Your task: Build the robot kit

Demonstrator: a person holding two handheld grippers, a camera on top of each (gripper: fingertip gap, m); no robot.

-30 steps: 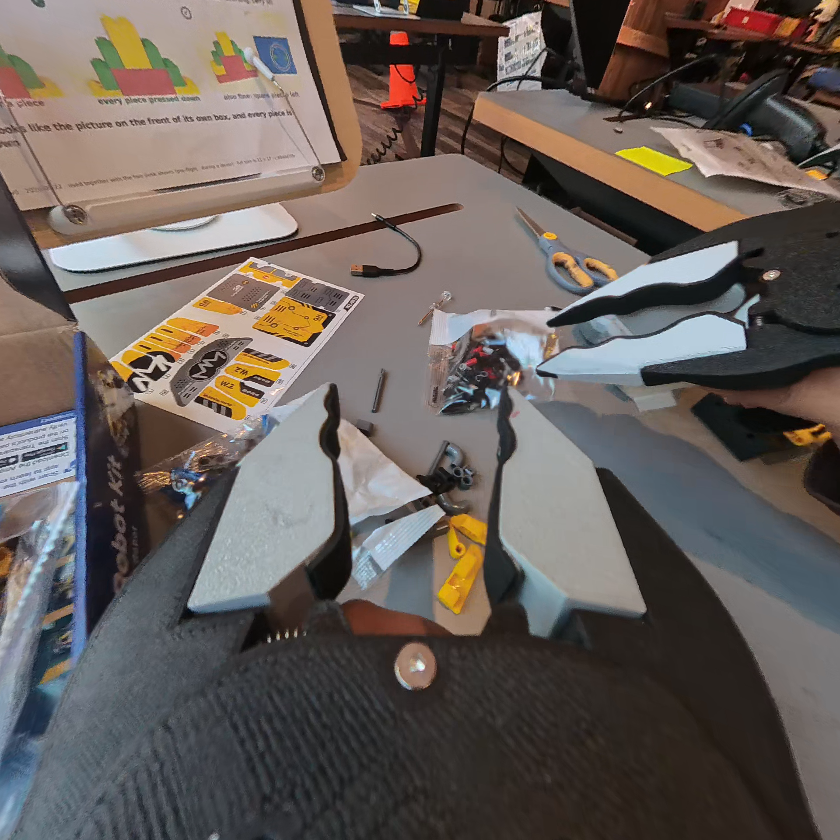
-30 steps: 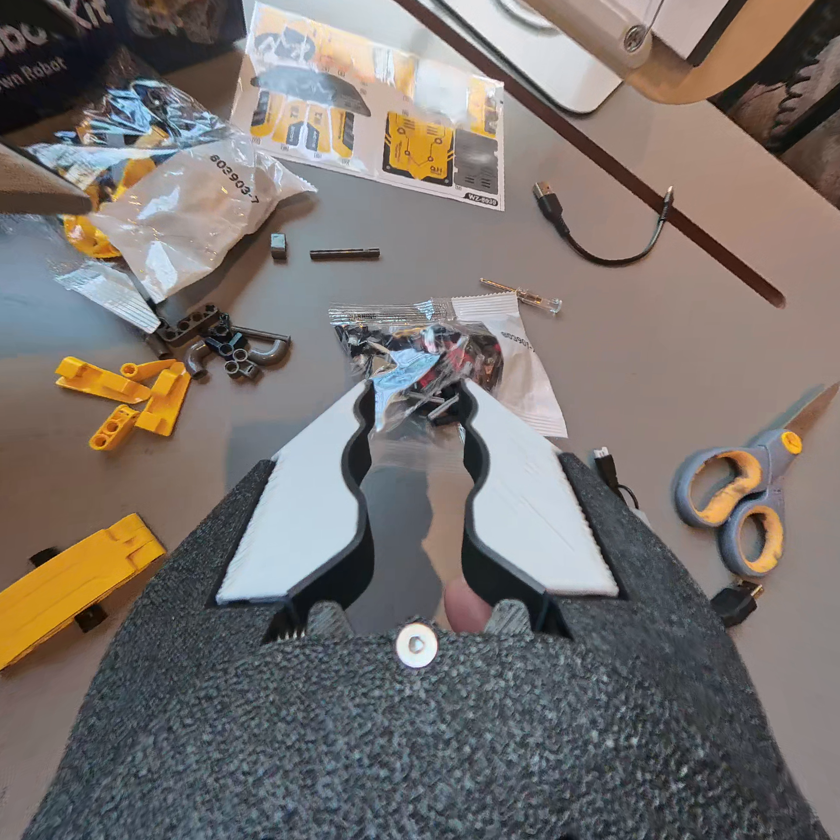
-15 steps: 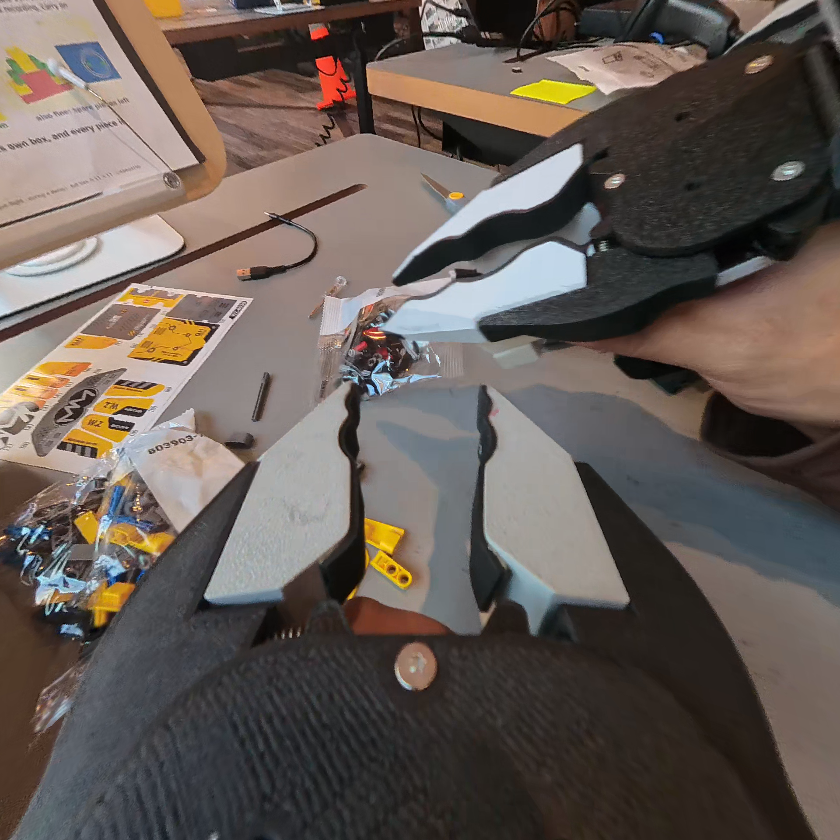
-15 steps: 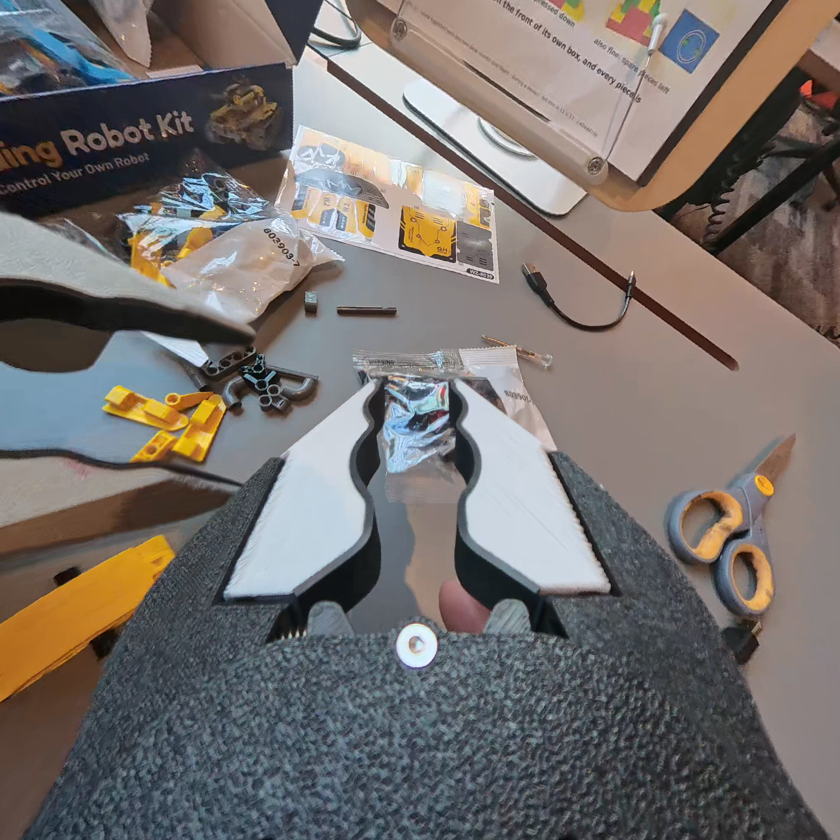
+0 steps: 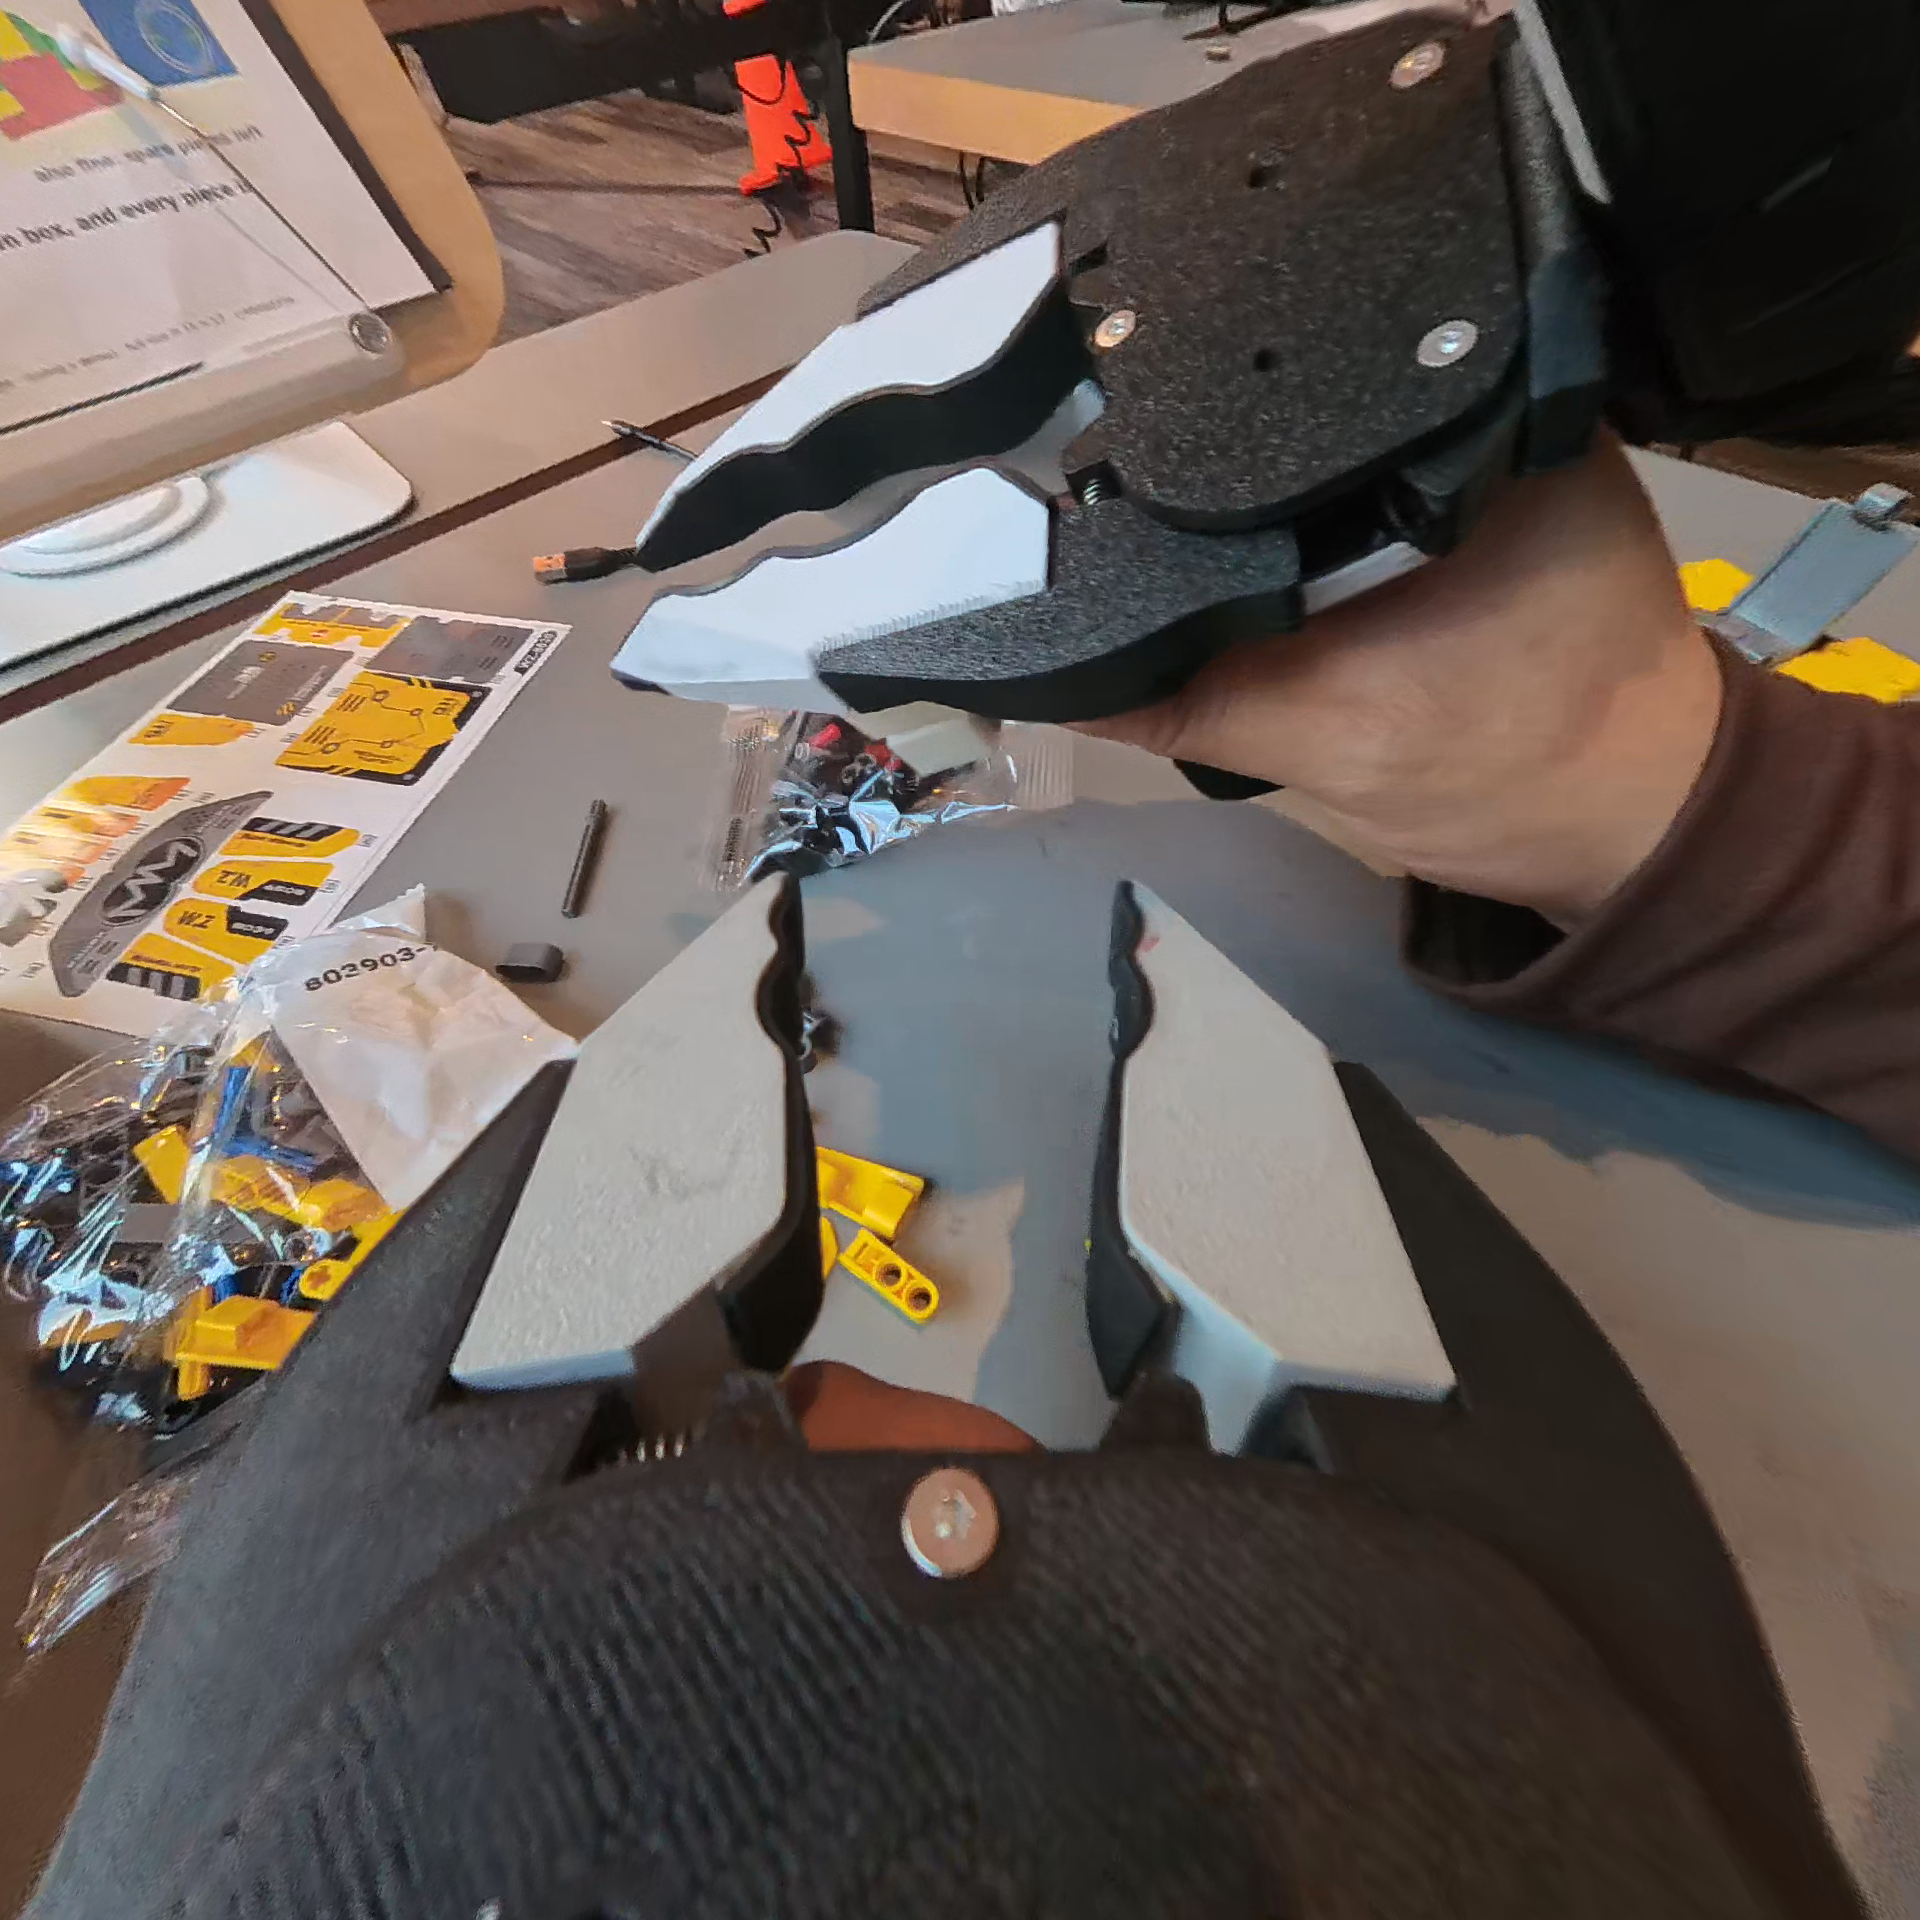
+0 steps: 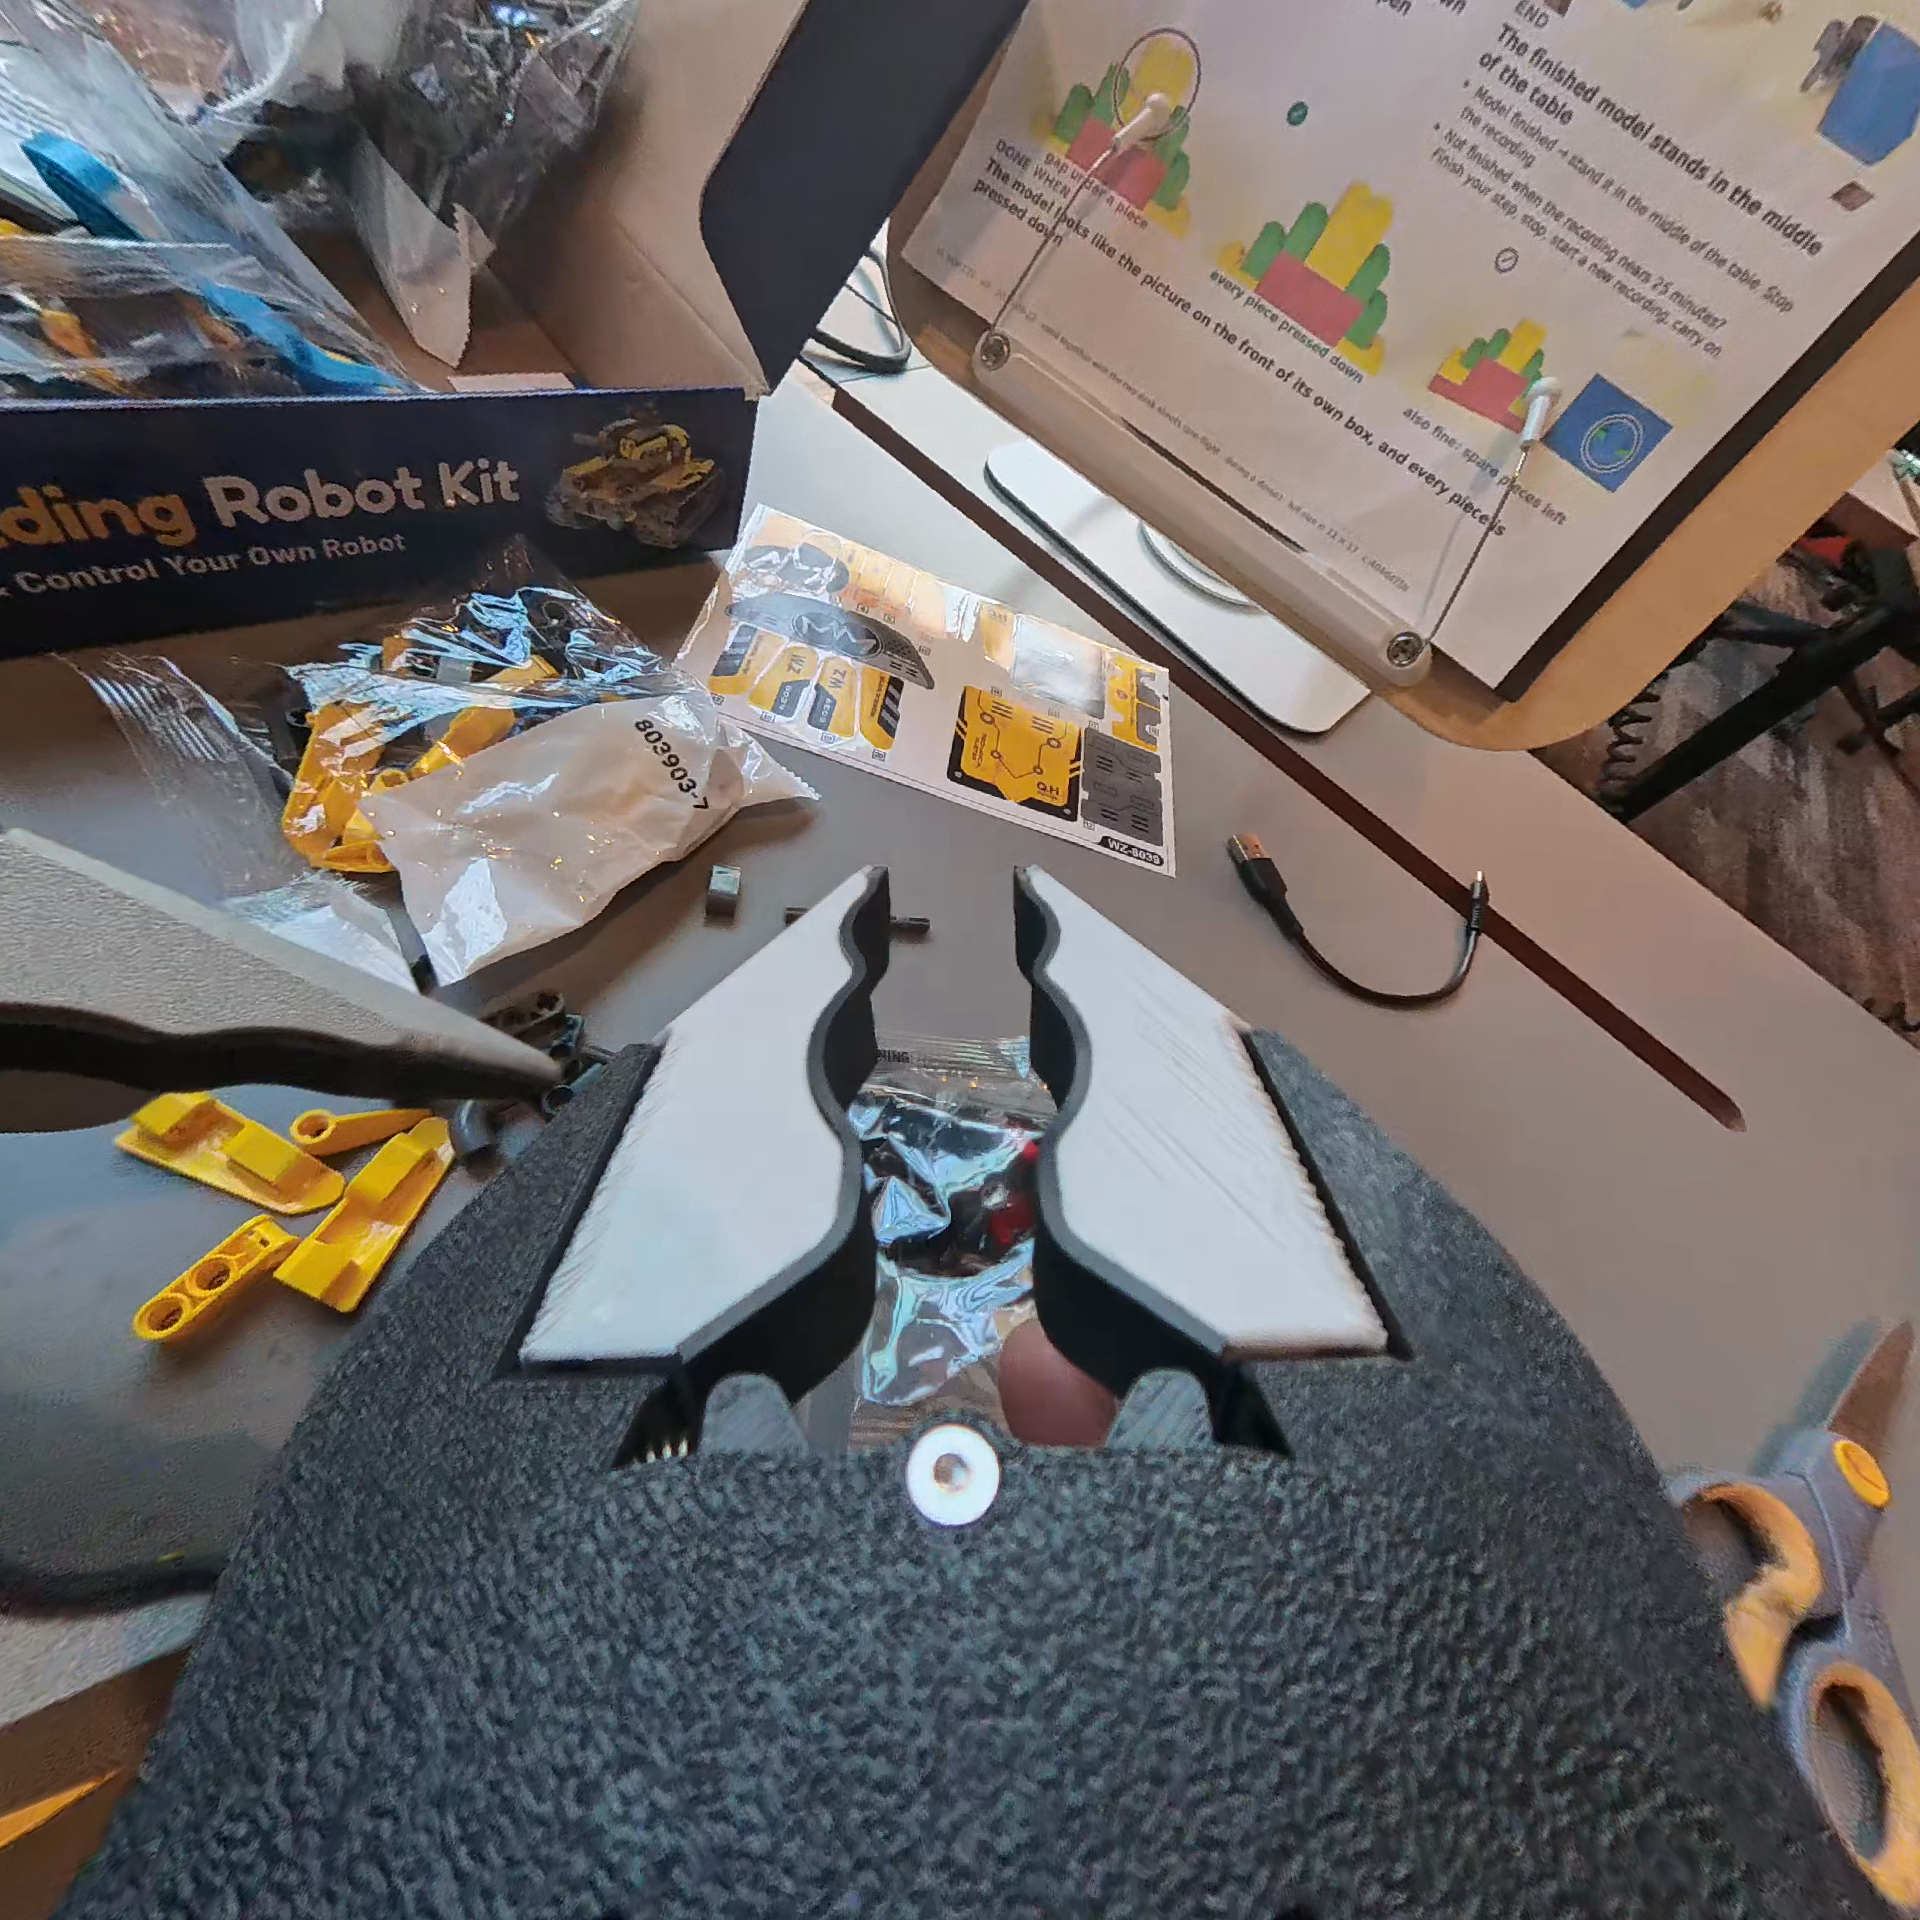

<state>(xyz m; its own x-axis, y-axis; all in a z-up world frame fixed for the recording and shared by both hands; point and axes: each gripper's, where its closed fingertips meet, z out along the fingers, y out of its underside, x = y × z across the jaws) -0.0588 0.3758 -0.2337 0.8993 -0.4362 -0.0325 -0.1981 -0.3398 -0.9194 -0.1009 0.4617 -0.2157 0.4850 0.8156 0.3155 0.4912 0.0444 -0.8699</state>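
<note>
Where the grey bench [image 6: 1455, 1195] meets a wood-floored room, an open dark-blue box [image 6: 364, 488] holds bagged parts. Nearby, a clear bag [image 6: 499, 769] contains yellow pieces. The right gripper [image 6: 951, 904], fingers narrowly parted, hovers over a small foil-like bag [image 5: 831, 821]; the left gripper [image 5: 951, 904] is wide, empty.

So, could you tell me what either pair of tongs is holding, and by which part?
Nothing: the left tongs and right tongs are both open; the small parts bag lies under the right pair, unpinched.
</note>
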